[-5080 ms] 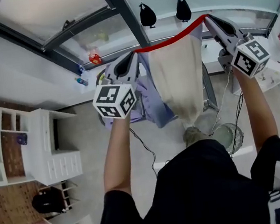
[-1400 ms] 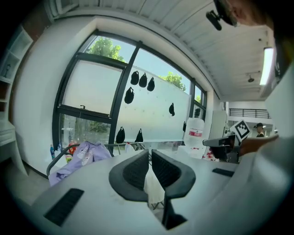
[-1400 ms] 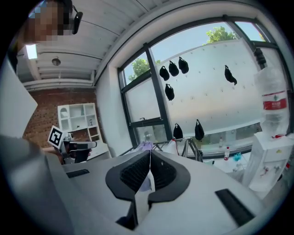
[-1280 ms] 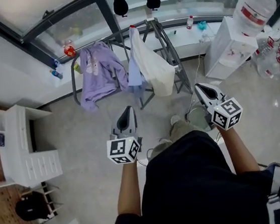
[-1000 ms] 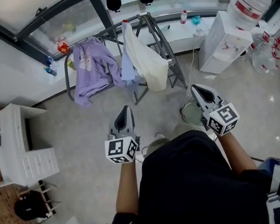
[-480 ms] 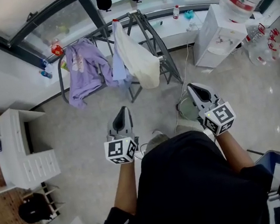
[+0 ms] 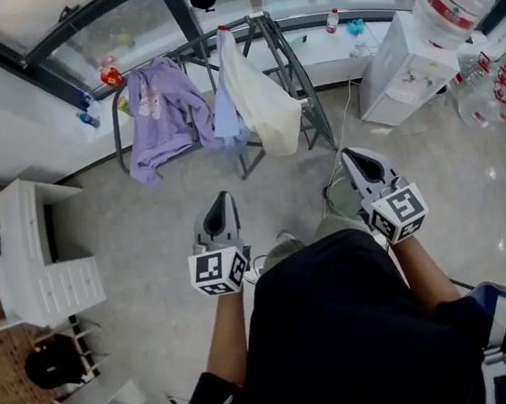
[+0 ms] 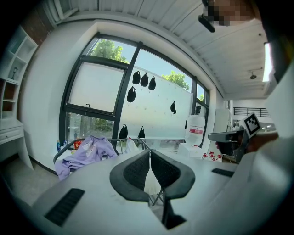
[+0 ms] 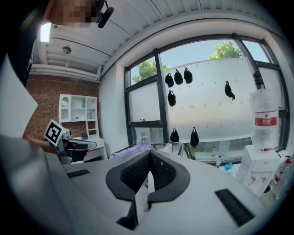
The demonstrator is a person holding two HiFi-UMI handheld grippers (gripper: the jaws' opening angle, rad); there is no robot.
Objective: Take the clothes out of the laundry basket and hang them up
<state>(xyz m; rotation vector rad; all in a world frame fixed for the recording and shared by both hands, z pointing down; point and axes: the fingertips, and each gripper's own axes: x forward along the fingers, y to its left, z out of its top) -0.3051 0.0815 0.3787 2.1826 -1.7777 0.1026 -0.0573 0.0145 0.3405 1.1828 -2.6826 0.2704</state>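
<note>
Clothes on the rack: a cream cloth garment with a red top edge (image 7: 264, 104) hangs over the grey metal folding drying rack (image 7: 311, 111) at the far side of the room. A pale blue garment (image 7: 226, 117) touches its left side, and a lilac hooded garment (image 7: 157, 108) lies bunched further left. The laundry basket cannot be picked out with certainty in any view. Nearer, well apart from the rack, the left gripper (image 7: 223, 202) and right gripper (image 7: 359, 163) hang over the pale stone floor (image 7: 145, 219), each clenched on nothing, pads meeting. A white water dispenser (image 7: 396, 64) stands to the right. The step in hand is probably fetching the next garment. It would go best with the jaws parted before reaching in. Each gripper should then pinch one end of a hem or shoulder line, so the cloth lifts spread rather than bunched.
</note>
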